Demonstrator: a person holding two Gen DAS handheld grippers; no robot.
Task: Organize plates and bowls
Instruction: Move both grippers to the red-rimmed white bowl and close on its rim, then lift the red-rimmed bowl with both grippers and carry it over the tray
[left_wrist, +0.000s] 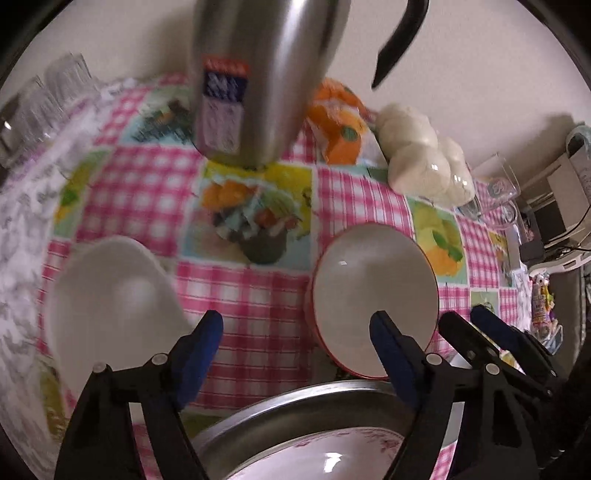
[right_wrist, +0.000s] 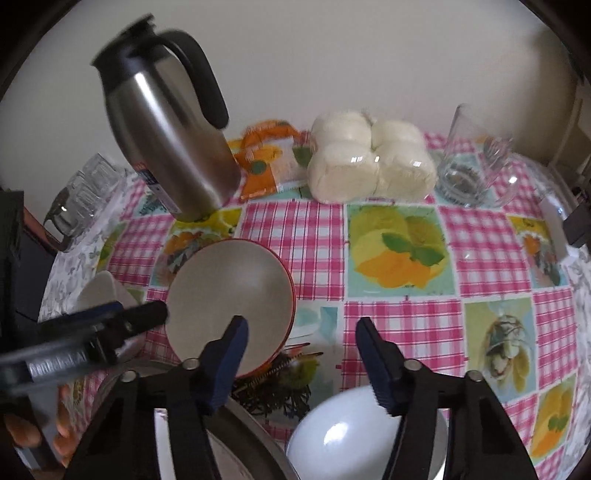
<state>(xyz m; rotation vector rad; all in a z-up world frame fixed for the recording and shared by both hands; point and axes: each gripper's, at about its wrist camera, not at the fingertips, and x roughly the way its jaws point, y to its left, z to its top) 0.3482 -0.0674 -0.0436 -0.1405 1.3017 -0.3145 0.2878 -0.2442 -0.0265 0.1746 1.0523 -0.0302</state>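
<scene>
A red-rimmed bowl (left_wrist: 369, 280) (right_wrist: 229, 291) with a grey inside stands on the checked tablecloth. My left gripper (left_wrist: 295, 350) is open; its right finger overlaps the bowl's inside and the bowl's left rim lies between the fingers. My right gripper (right_wrist: 303, 332) is open too, with its left finger over the same bowl from the other side. In the left wrist view the right gripper (left_wrist: 469, 321) shows just right of the bowl. A white bowl (left_wrist: 110, 295) (right_wrist: 98, 291) sits further left. Another white bowl (right_wrist: 343, 439) lies under my right finger. A metal plate (left_wrist: 295, 395) holds a floral plate (left_wrist: 314, 454).
A steel thermos jug (right_wrist: 173, 140) stands behind the bowls, with an orange packet (right_wrist: 266, 162) and a bag of white buns (right_wrist: 369, 162) along the wall. Glasses (right_wrist: 85, 192) stand at the far left, clear measuring cups (right_wrist: 472, 166) at the far right. A hand (right_wrist: 62, 443) holds the left gripper.
</scene>
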